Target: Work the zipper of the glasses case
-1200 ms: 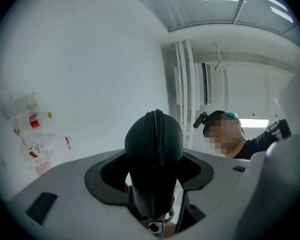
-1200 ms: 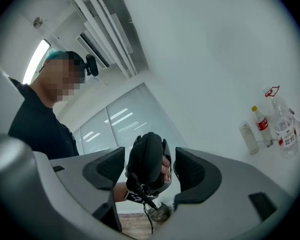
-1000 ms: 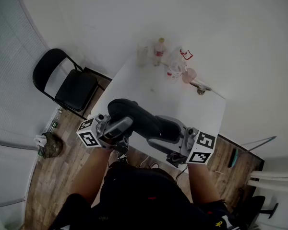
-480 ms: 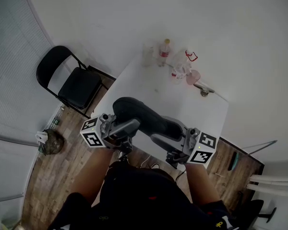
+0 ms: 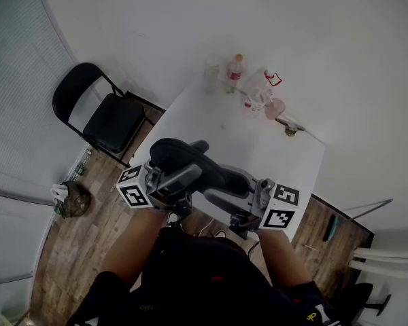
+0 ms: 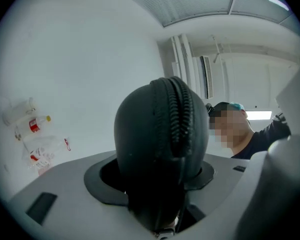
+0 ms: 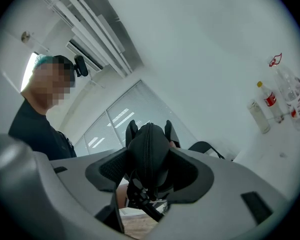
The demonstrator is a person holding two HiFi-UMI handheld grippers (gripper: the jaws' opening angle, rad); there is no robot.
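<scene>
We hold the glasses case (image 5: pixel 190 165) in the air over the counter's (image 5: pixel 285 151) near edge. The left gripper (image 5: pixel 182 175) grips one end, its jaws just easing wider, and the right gripper (image 5: pixel 241 194) clamps the other, having just closed a little. If the left slackens more, that end may slip free, and the zipper (image 6: pixel 182 114) would then have nothing to pull against.

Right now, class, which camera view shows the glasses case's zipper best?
The left gripper view: the zipper runs close and sharp, teeth visible, over the rounded end of the glasses case. The right gripper view shows it only as a small, thin seam. The head view shows the case from above, zipper not discernible.
</scene>
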